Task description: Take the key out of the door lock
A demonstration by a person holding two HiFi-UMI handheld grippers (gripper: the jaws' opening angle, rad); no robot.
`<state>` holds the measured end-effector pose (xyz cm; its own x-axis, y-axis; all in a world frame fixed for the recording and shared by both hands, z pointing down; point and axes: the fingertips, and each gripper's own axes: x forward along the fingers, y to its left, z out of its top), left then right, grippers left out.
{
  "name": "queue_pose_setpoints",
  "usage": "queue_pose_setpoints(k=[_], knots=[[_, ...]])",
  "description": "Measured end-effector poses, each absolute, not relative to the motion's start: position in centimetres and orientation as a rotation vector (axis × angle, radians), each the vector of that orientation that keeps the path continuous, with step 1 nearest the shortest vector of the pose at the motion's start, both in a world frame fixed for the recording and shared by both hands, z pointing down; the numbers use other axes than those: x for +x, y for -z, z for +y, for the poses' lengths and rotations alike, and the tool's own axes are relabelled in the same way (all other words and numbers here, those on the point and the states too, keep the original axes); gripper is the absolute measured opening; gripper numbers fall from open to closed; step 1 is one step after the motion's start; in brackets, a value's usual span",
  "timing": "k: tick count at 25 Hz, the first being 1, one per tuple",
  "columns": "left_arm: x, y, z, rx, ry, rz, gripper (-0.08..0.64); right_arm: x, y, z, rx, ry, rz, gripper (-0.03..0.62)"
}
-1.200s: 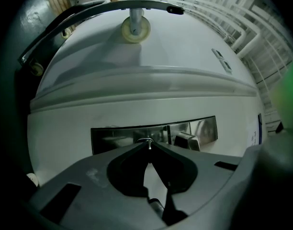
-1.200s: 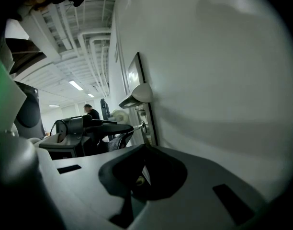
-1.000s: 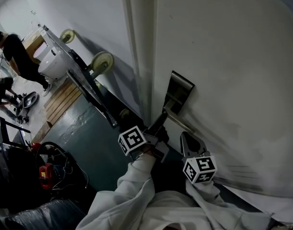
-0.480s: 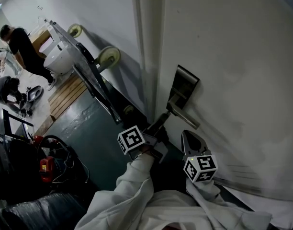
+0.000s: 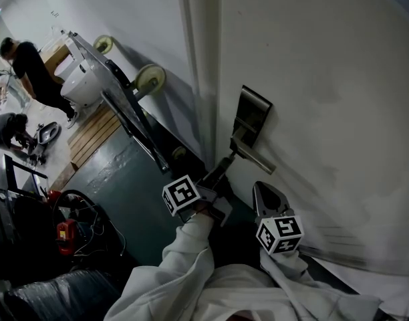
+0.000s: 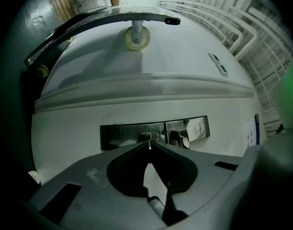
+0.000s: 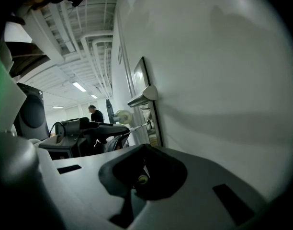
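Left gripper (image 6: 149,146) is clamping its jaws on the one key (image 6: 149,140), while the right gripper (image 5: 267,196) is hanging closed and empty beside the single white door (image 5: 325,79). One steel lock plate (image 5: 248,114) is carrying one lever handle (image 5: 255,158). The key is sticking straight out of the plate's keyhole, its long axis pointing away from the door, toward the left gripper.

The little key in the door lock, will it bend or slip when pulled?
Probably stiff: the small silver metal key looks straight and solid. Likely light, being tiny beside the steel lock plate. Maybe slippery: smooth metal.
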<state>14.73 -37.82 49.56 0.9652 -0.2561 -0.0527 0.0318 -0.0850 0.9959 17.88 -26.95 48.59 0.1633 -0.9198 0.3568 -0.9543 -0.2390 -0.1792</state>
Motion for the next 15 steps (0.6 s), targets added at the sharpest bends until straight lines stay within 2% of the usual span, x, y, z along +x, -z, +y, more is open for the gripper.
queue_pose_setpoints(k=[15], knots=[[11.0, -50.5, -38.7, 1.689, 0.266, -0.282, 0.026, 16.1, -48.9, -27.3, 2.261, -0.613, -1.950, 0.052]])
